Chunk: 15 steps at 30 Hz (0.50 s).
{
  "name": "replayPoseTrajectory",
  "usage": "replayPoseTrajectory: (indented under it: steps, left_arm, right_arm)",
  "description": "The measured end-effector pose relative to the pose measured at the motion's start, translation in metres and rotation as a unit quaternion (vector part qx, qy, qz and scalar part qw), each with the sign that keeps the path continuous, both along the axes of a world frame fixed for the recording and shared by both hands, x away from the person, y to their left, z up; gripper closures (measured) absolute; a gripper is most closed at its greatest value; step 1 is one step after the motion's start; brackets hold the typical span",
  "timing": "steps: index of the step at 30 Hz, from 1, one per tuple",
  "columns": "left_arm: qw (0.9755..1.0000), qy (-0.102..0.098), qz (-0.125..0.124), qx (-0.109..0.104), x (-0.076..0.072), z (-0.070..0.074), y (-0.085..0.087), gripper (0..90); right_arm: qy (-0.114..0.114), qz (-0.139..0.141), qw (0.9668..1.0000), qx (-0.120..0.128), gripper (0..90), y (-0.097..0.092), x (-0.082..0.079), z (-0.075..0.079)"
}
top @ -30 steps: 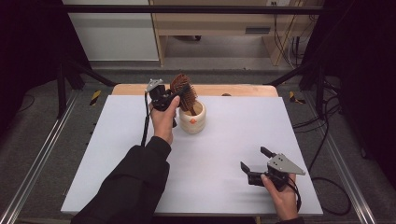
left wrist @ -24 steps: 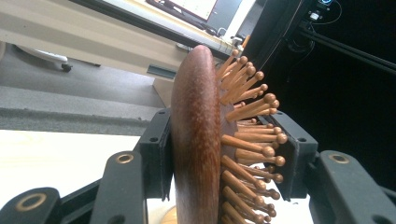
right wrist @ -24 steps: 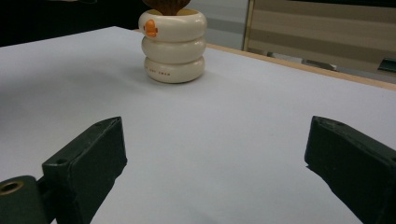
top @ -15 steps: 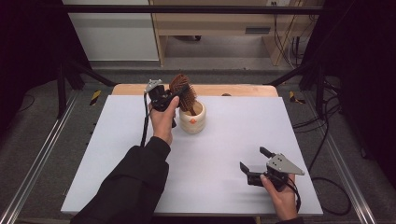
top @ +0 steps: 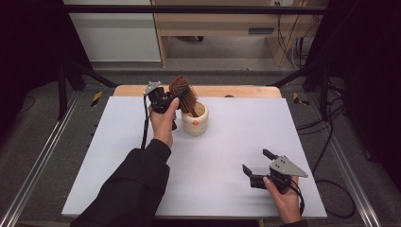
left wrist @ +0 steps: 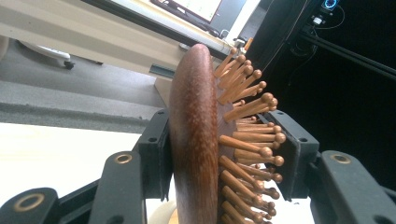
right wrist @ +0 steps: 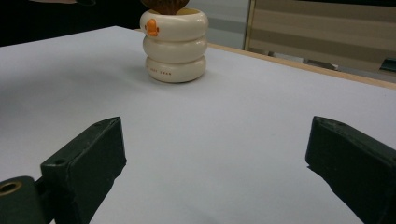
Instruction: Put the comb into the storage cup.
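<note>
Left gripper (top: 166, 100): held up at the far left-centre of the table, just left of the cup; its jaws are clamped on the head of the hairbrush, one jaw flat on the smooth wooden back, the other pressed into the bristle side, as the left gripper view shows
Hairbrush (left wrist: 198, 140): dark reddish-brown wood with round-tipped wooden pins; head up and tilted, sitting between the left jaws; its lower end reaches down into the cup; in the high view the head (top: 183, 92) stands above the cup's rim, leaning to the left
Cup (top: 195, 120): cream, ribbed in three stacked rings, with a small orange mark on its side; standing upright on the table near the far edge, centre-left; in the right gripper view it (right wrist: 174, 45) stands far ahead and to the left of the jaws, the brush's brown wood showing at its mouth
Right gripper (top: 257, 168): low over the near right part of the table, held in the person's right hand; jaws wide apart with nothing between them but bare table; well apart from the cup and brush
Table (top: 246, 127): white top with a wooden strip along the far edge
Left sleeve (top: 130, 184): black, coming in from the near left toward the cup
</note>
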<state>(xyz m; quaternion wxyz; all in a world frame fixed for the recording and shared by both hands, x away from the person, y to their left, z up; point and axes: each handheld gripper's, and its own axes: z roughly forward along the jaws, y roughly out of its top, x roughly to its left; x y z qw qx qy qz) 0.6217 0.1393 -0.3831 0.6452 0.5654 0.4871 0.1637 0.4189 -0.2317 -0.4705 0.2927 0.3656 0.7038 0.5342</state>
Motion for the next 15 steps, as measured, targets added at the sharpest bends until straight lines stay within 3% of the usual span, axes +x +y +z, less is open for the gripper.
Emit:
replayPoseTrajectory:
  steps: [15]
  left_arm:
    - [1.0000,0.004,0.003,-0.004,0.0011,-0.0015,0.0028,46.6]
  right_arm:
    - [0.002,0.001,1.0000,0.000,5.1,0.0002,-0.0001,-0.0002]
